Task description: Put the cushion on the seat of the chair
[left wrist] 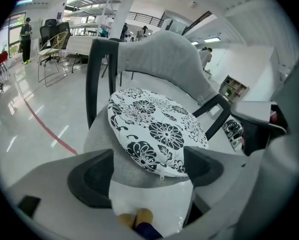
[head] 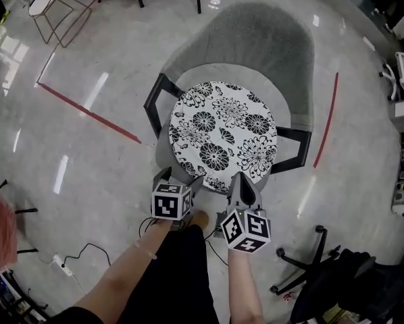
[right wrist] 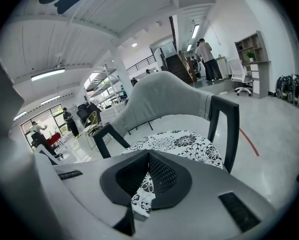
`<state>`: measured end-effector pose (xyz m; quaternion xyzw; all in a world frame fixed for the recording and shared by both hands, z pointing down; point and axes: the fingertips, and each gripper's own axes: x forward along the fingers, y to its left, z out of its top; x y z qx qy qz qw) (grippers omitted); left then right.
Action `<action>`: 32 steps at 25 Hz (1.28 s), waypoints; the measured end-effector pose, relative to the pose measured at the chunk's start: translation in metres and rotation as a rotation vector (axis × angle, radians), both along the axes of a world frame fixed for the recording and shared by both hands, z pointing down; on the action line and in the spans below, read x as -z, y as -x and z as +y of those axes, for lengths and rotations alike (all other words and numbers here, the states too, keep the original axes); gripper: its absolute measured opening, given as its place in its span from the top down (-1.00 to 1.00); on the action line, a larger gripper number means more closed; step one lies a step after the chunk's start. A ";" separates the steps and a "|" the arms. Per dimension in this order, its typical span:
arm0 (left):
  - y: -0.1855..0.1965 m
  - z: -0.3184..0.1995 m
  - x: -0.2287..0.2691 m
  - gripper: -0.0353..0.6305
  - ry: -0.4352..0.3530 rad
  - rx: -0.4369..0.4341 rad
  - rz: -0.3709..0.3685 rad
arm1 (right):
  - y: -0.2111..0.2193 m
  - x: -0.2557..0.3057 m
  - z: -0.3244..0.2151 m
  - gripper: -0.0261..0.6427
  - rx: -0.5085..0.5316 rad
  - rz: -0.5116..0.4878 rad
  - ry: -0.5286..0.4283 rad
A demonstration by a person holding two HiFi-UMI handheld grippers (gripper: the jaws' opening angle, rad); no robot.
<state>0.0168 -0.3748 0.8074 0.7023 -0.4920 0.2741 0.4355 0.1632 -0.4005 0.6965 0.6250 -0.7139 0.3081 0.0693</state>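
A round white cushion (head: 222, 130) with black flowers lies flat on the seat of a grey chair (head: 256, 39) with black armrests. My left gripper (head: 178, 181) hovers at the seat's front edge, left of centre. In the left gripper view its jaws stand wide open (left wrist: 148, 170), with the cushion (left wrist: 154, 129) just beyond them and nothing pressed between the pads. My right gripper (head: 244, 184) is at the cushion's front rim. In the right gripper view it is shut (right wrist: 148, 171) on a fold of the cushion's edge (right wrist: 184, 141), in front of the chair back (right wrist: 164, 101).
Red tape lines (head: 87, 110) cross the glossy floor on both sides of the chair. A black office chair base (head: 310, 262) stands at the lower right. A cable with a power strip (head: 67, 268) lies at the lower left, and a wire-frame chair (head: 53, 9) at the upper left.
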 end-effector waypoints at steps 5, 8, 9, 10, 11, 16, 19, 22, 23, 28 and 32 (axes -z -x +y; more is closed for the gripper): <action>0.003 -0.007 0.038 0.22 -0.156 -0.023 -0.029 | 0.004 0.008 0.009 0.94 -0.003 -0.006 -0.019; -0.001 -0.012 0.066 0.49 -0.250 -0.043 -0.033 | 0.004 0.014 0.014 0.94 -0.005 -0.018 -0.018; -0.004 -0.014 0.075 0.62 -0.278 -0.051 -0.032 | 0.004 0.017 0.015 0.94 -0.006 -0.017 -0.023; -0.006 -0.015 0.083 0.72 -0.301 -0.059 -0.028 | 0.004 0.021 0.017 0.95 -0.009 -0.014 -0.032; -0.008 -0.016 0.092 0.82 -0.317 -0.067 -0.019 | 0.003 0.027 0.019 0.95 -0.015 -0.011 -0.042; -0.022 -0.014 0.132 0.86 -0.349 -0.099 0.053 | 0.003 0.056 0.028 0.95 -0.041 0.001 -0.084; -0.030 -0.013 0.154 0.85 -0.356 -0.117 0.094 | 0.002 0.077 0.030 0.95 -0.052 0.000 -0.117; -0.037 -0.012 0.175 0.85 -0.359 -0.136 0.121 | 0.001 0.098 0.031 0.95 -0.043 0.009 -0.146; -0.038 -0.011 0.183 0.85 -0.366 -0.140 0.129 | 0.001 0.105 0.032 0.95 -0.040 0.007 -0.151; -0.040 -0.010 0.225 0.85 -0.401 -0.137 0.164 | 0.001 0.141 0.035 0.95 -0.025 0.009 -0.183; -0.039 -0.014 0.262 0.85 -0.439 -0.131 0.179 | 0.004 0.175 0.032 0.95 -0.003 0.011 -0.224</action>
